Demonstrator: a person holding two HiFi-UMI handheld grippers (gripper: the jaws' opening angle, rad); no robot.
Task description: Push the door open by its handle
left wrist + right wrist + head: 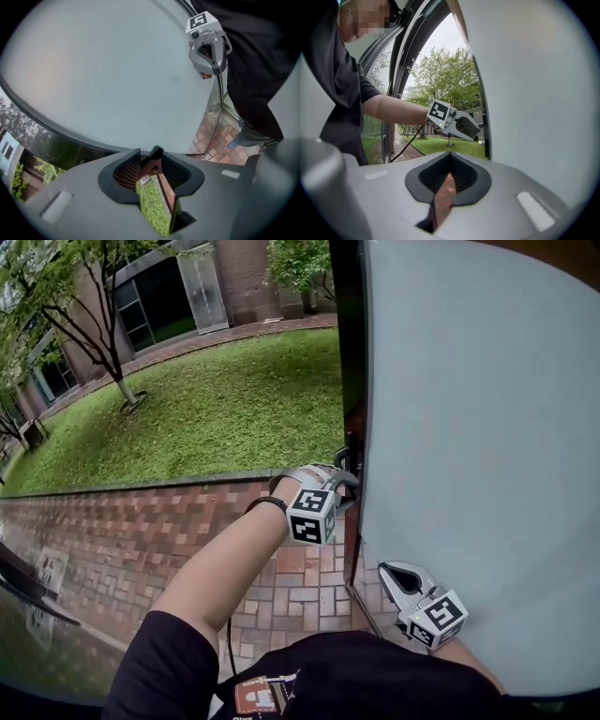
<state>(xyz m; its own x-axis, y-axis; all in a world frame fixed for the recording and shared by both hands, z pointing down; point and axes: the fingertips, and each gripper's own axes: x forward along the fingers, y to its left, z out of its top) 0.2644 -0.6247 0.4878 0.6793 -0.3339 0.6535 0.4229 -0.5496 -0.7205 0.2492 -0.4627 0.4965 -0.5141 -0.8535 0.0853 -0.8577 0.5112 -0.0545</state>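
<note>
Outdoors, a lawn (pixel 216 399) and wet brick paving (pixel 141 540) fill the view beyond the doorway. The door (pixel 469 427), a big frosted pane in a dark frame, takes up the right side and stands partly swung, with its free edge toward the grass.

The left gripper (pixel 339 486) is at that edge. Its fingers are closed on the door handle (pixel 154 152), a dark bar seated high in the notch between the pads. The right gripper (pixel 394 576) hangs low beside the pane, its fingers drawn narrow around nothing.

To do the push well, I would drive through the handle along the door's swing and let the wrist turn with the arc. That way the bar stays deep between the pads rather than sliding toward the tips. The grip should be firm enough that the bar cannot twist out. The right gripper is best kept off the glass, and the feet should follow the door.

In the head view the handle is mostly covered by the left gripper, so its full shape is unclear. The hinges are out of frame, and no latch shows. I cannot tell whether the right gripper touches the pane. The frosting hides whatever lies behind it.
</note>
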